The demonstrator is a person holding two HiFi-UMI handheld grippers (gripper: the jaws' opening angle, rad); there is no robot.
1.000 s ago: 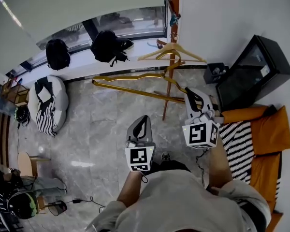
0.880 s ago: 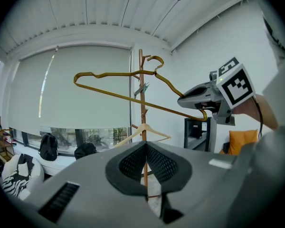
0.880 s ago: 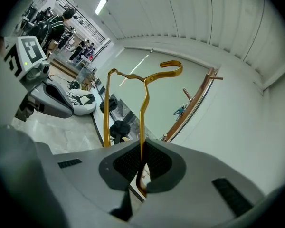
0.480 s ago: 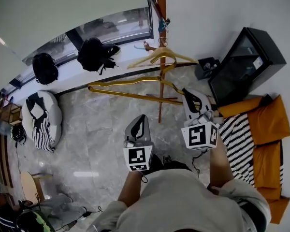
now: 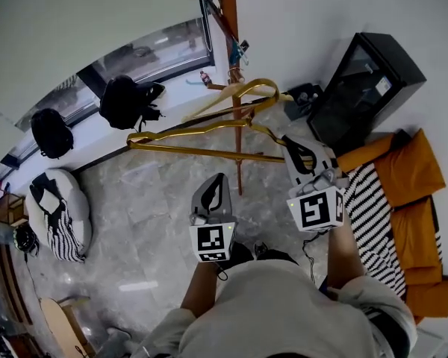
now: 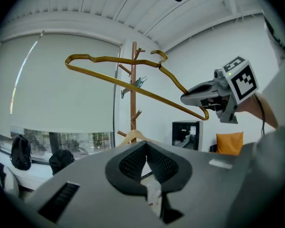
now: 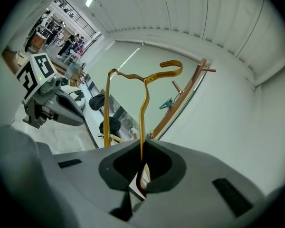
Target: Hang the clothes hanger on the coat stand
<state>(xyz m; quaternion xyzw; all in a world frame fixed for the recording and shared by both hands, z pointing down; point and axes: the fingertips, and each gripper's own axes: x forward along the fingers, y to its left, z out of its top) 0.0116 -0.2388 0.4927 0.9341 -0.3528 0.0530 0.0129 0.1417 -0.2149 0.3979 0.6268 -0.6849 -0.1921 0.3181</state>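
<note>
Room: grey marble floor [image 5: 149, 200], wooden coat stand [image 5: 231, 66] at the far side.
Gold hanger [image 5: 201, 153]: raised, roughly level, hook near the stand's pole.
Right tool [image 5: 290, 144]: clenched on the hanger's right end.
Left tool [image 5: 221, 179]: closed, empty.

glossy golden metal hanger [image 5: 201, 152], wooden stand [image 5: 231, 51]

Bright, even daylight comes from the window [image 5: 153, 47] at the far left, and shadows are faint. A pale glare patch lies on the marble floor [image 5: 138, 286], and the golden hanger [image 5: 209, 153] glints. The head view is sharp but bows at its edges. Both gripper views curve strongly, with dark corners and a soft near foreground.
</note>
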